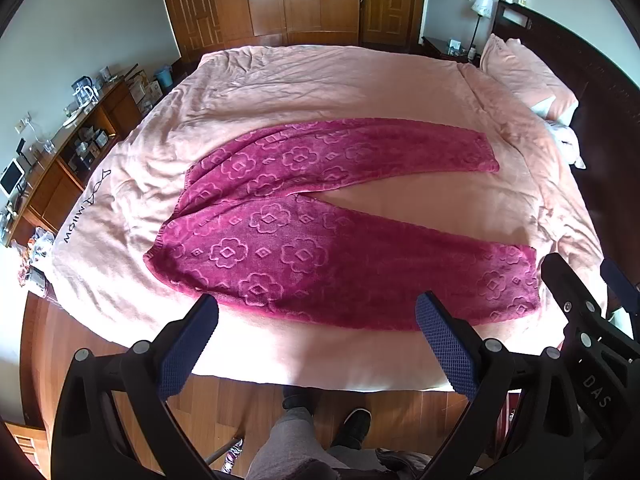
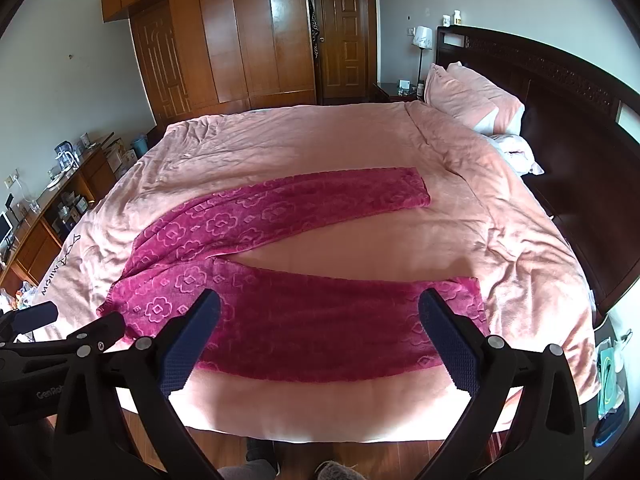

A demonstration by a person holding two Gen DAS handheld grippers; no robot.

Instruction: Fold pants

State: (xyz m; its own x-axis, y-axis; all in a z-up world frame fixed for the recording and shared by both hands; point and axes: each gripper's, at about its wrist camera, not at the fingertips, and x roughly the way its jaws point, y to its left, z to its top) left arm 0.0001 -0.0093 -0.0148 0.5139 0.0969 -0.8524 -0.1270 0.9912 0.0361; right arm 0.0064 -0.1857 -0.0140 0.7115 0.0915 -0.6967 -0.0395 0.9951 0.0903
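Magenta fleece pants [image 1: 304, 236] with a raised flower pattern lie flat on the pink bed [image 1: 320, 80], waistband at the left, both legs spread apart in a V toward the right. They also show in the right wrist view [image 2: 288, 280]. My left gripper [image 1: 318, 312] is open and empty, held above the near leg close to the bed's front edge. My right gripper [image 2: 320, 308] is open and empty over the same near leg, further right. The right gripper's fingers [image 1: 568, 280] show at the right edge of the left wrist view.
Pink pillows [image 2: 472, 96] lie against a dark headboard [image 2: 560, 92] at the right. A wooden desk [image 1: 68, 160] with clutter stands left of the bed. Wardrobe doors [image 2: 240, 40] stand behind. The person's feet [image 1: 352, 424] are on the wooden floor by the bed's front edge.
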